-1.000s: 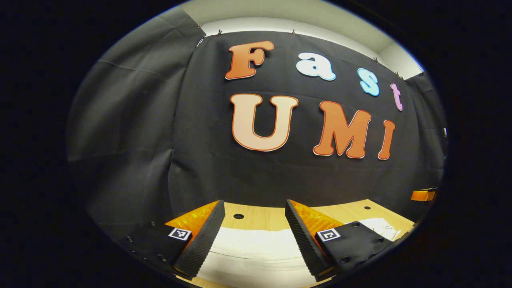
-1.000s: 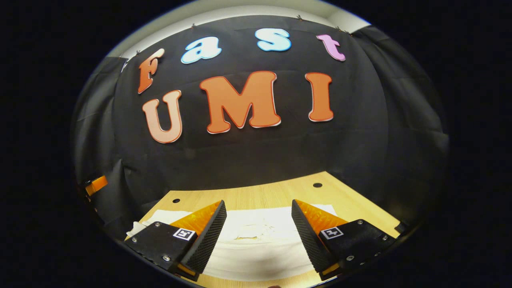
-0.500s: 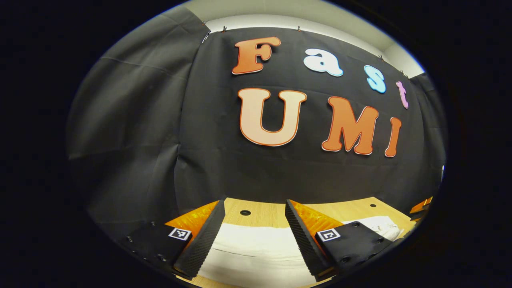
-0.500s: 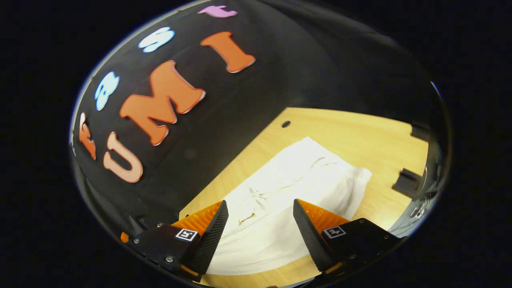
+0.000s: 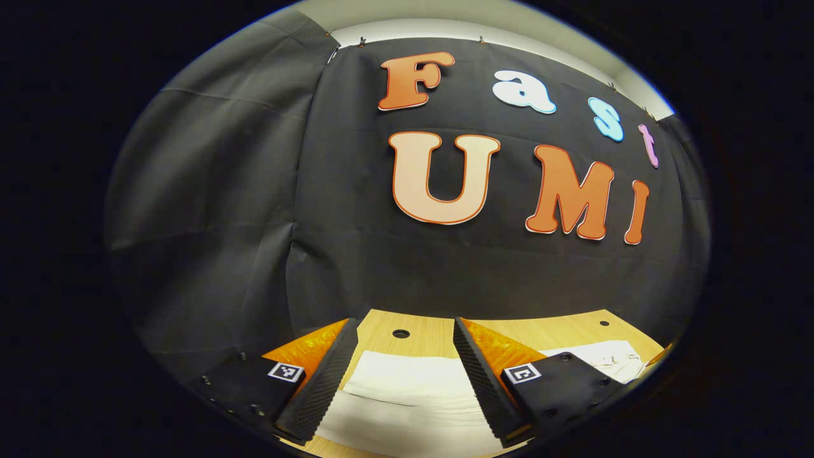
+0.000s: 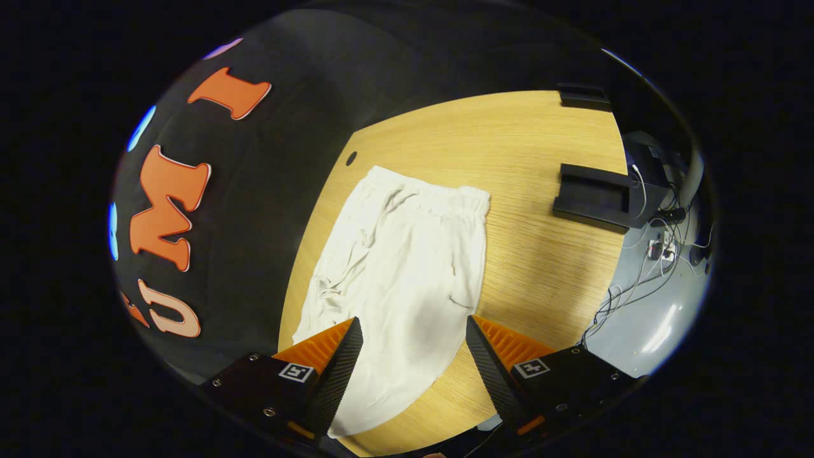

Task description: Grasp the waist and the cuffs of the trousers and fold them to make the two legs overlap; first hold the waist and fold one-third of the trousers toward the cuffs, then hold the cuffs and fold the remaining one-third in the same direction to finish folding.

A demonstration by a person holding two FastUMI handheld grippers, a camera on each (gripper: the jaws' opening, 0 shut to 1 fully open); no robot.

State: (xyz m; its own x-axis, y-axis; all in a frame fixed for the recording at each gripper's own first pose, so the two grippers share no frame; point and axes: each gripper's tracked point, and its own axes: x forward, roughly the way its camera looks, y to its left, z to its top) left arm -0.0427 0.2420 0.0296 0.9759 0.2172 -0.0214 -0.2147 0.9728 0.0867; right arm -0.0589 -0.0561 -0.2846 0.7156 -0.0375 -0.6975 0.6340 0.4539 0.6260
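The white trousers (image 6: 400,267) lie spread flat on the wooden tabletop (image 6: 540,159), their elastic waist (image 6: 439,197) at the end nearest the black blocks (image 6: 591,203) and the legs running back from it. No fold appears made yet, so the whole sequence seems left. The right gripper (image 6: 410,362) hangs above the trousers, jaws apart and empty. The left gripper (image 5: 400,375) hangs over the trousers' other end, jaws likewise apart, gripping nothing.

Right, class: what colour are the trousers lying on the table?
White, plain with no pattern. The trousers show best in the right gripper view, spread on the wooden table.
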